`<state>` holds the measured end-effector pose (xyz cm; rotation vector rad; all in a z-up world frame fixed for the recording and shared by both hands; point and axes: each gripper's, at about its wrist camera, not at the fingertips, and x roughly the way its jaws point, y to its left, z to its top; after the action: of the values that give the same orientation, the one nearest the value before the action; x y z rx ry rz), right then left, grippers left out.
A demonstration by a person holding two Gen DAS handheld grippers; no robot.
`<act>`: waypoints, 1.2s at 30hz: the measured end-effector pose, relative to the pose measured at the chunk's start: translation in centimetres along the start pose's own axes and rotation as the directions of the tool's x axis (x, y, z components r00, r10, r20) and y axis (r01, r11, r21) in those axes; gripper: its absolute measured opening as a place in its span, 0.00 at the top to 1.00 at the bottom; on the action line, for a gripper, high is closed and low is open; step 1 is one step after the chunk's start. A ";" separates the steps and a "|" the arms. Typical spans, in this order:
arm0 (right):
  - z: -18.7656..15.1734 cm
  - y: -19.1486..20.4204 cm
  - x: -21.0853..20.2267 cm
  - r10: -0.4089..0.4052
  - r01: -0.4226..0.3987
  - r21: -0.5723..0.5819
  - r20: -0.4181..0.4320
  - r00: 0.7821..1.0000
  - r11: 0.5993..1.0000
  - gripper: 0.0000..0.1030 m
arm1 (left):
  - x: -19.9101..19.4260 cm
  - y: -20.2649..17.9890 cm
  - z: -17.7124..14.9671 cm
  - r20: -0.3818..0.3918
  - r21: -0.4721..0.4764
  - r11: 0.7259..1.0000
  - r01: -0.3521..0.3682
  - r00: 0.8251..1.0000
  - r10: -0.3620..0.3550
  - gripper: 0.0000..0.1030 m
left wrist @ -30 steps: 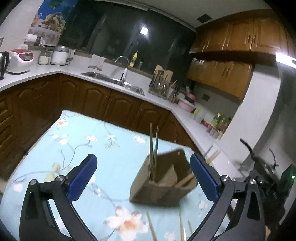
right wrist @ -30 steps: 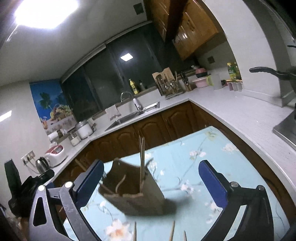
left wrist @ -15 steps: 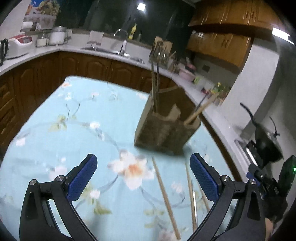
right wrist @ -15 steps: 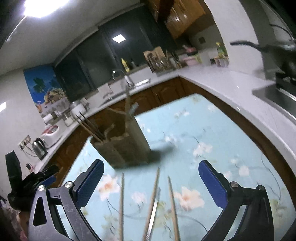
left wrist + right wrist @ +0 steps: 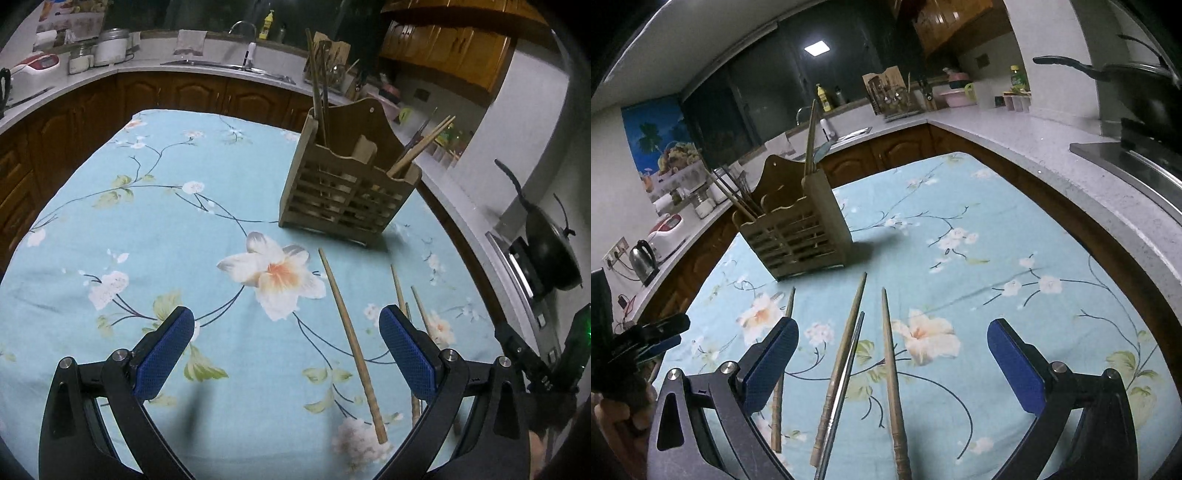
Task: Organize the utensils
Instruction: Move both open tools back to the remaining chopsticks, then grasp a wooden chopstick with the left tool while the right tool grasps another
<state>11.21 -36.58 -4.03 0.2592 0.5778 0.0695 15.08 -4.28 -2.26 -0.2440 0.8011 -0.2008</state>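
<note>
Two views. Left wrist: left gripper point(image 5: 282, 332) jaws wide, empty, above the floral surface point(image 5: 147, 229); wooden chopstick point(image 5: 351, 341) lies between them, utensil holder point(image 5: 347, 195) beyond. Right wrist: right gripper point(image 5: 892, 343) jaws wide, empty, over four loose chopsticks point(image 5: 892, 373).

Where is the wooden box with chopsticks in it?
The wooden holder stands upright on the flowery tablecloth, beyond the loose chopsticks, left of centre in the right wrist view.

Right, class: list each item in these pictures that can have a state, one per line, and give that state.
Left hand-held gripper: open, empty.
Right hand-held gripper: open, empty.
Wooden holder: upright, partly filled with chopsticks.
Loose chopsticks: lying flat on the tablecloth.
</note>
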 end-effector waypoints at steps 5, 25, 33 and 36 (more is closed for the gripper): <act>0.3 -0.2 0.6 0.004 -0.004 -0.003 -0.006 1.000 1.000 0.00 | 1.3 -0.5 0.3 -0.032 0.015 1.000 -0.005 0.999 0.005 0.01; 1.0 1.3 9.2 -0.005 -0.027 -0.129 -0.238 0.971 0.991 0.53 | 9.6 -3.3 2.8 -0.190 0.101 0.995 0.000 0.981 0.019 0.31; 1.1 1.7 12.0 -0.028 -0.028 -0.178 -0.304 0.952 0.984 0.76 | 13.0 -4.4 3.5 -0.250 0.116 0.993 0.010 0.968 0.020 0.44; 1.1 1.9 12.5 -0.045 -0.017 -0.199 -0.301 0.953 0.980 0.78 | 14.1 -5.0 3.6 -0.257 0.153 0.988 -0.001 0.965 0.041 0.51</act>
<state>22.30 -33.29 -9.26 0.0477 0.8742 0.1548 26.87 -12.28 -8.00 -0.0652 1.0436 -0.2764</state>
